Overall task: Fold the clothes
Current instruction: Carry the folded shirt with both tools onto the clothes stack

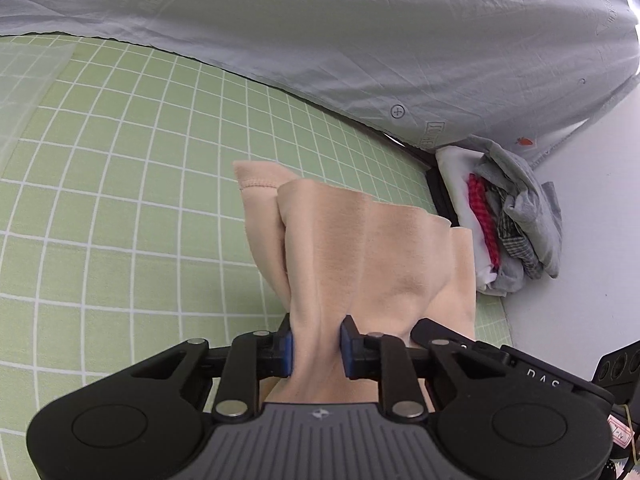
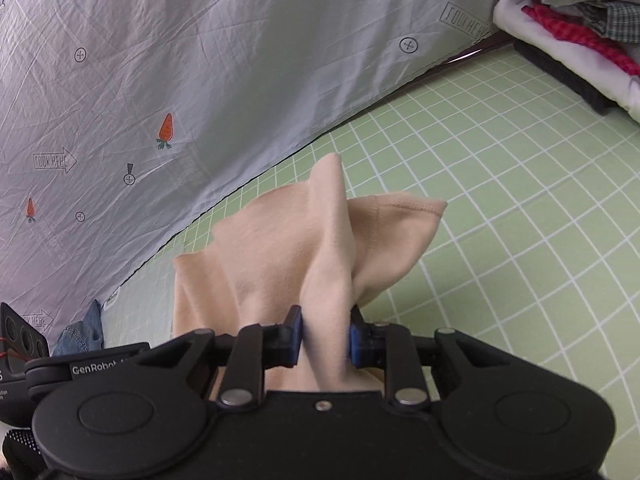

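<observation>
Gripping the peach garment [image 1: 360, 240], your left gripper [image 1: 316, 348] had its blue pads pinched on a bunched fold; your right gripper [image 2: 325, 336] clamped another fold likewise. The garment hung above the green checked mat [image 1: 120, 200], the clothes pile [image 1: 508, 224] at two o'clock.

my left gripper [image 1: 316, 346] hides the peach cloth's [image 1: 360, 240] lower end. clothes pile [image 2: 568, 20] cut by the right view's top corner; denim scrap [image 2: 80, 334] half hidden behind the other gripper's body.
</observation>
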A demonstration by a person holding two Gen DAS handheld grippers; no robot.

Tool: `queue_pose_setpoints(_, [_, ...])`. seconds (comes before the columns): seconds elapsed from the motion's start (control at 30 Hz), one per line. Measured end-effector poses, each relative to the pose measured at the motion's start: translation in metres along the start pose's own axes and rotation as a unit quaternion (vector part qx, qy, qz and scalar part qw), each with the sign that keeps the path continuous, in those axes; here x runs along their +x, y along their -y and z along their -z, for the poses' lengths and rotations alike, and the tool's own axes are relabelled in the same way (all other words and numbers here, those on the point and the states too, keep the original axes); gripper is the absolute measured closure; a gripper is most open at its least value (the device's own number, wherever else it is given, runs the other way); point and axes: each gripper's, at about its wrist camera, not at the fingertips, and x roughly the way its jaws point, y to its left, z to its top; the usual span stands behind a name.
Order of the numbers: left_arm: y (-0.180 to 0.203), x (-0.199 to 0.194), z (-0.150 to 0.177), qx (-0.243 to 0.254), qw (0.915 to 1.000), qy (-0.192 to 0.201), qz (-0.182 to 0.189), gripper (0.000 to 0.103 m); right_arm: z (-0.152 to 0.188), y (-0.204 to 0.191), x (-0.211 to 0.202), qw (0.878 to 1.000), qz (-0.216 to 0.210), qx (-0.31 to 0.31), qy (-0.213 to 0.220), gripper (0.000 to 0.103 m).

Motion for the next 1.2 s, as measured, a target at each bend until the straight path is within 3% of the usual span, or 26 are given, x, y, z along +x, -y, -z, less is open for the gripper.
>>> queue_pose_setpoints(0.27, [0.085,0.042,0.035,0.062,0.993,-0.073,0.069,0.08,0.026,0.07,-0.085,0.994,0.077,0.064,0.04,0.08])
queue_pose_setpoints(0.47, [0.181,0.103,0.057,0.079,0.9881,-0.108,0.076,0.081,-0.002,0.163,-0.137,0.991,0.093,0.087,0.042,0.079])
queue_pose_setpoints(0.6, [0.253,0.153,0.067,0.063,0.9918,-0.092,0.063,0.081,-0.047,0.237,-0.162,0.994,0.071,0.08,0.026,0.08])
queue_pose_setpoints(0.7, [0.307,0.193,0.063,0.02,0.992,-0.112,0.055,0.081,-0.089,0.293,-0.18,0.995,0.063,0.079,0.0,0.079])
queue_pose_setpoints(0.8, [0.361,0.219,0.059,0.019,0.9898,-0.129,0.058,0.081,-0.133,0.33,-0.203,0.996,0.061,0.055,-0.02,0.079])
queue_pose_setpoints(0.97, [0.431,0.246,0.032,0.014,0.9866,-0.145,0.074,0.082,-0.201,0.356,-0.241,0.998,0.063,-0.003,-0.02,0.079])
queue_pose_setpoints(1.03, [0.453,0.248,0.014,0.02,0.9877,-0.13,0.084,0.082,-0.224,0.358,-0.251,0.998,0.059,-0.013,-0.011,0.079])
queue_pose_setpoints(1.2, [0.483,0.25,-0.052,0.02,0.9906,-0.076,0.112,0.082,-0.291,0.362,-0.259,0.998,0.024,-0.012,0.058,0.079])
